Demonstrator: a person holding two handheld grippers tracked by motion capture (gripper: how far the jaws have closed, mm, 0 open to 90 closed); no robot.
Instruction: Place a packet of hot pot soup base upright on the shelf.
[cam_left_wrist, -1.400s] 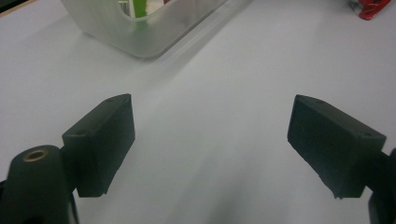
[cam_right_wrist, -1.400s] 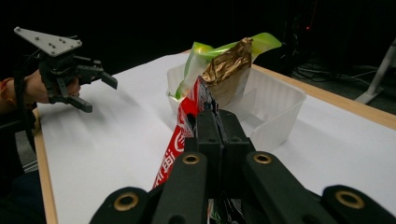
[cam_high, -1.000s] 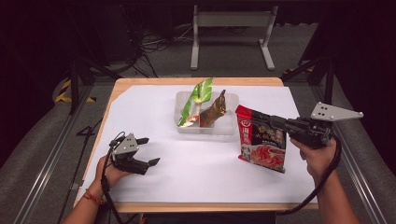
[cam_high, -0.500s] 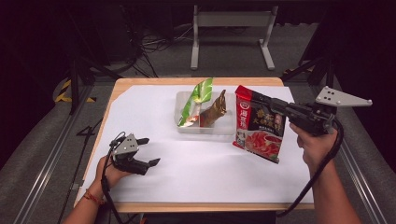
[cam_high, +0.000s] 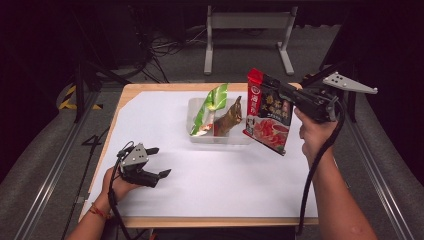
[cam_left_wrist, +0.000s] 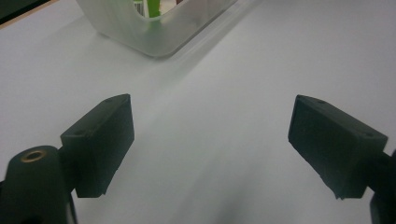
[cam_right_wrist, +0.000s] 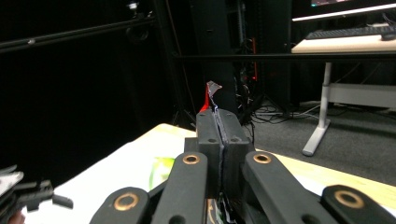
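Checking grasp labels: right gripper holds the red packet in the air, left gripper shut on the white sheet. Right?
Not quite: the left gripper is open, jaws apart over the white sheet, per the left gripper view. The right gripper does hold the red packet in the air.

Lab or studio, dark surround, floor cables (cam_high: 150, 47), metal frames (cam_high: 248, 22)
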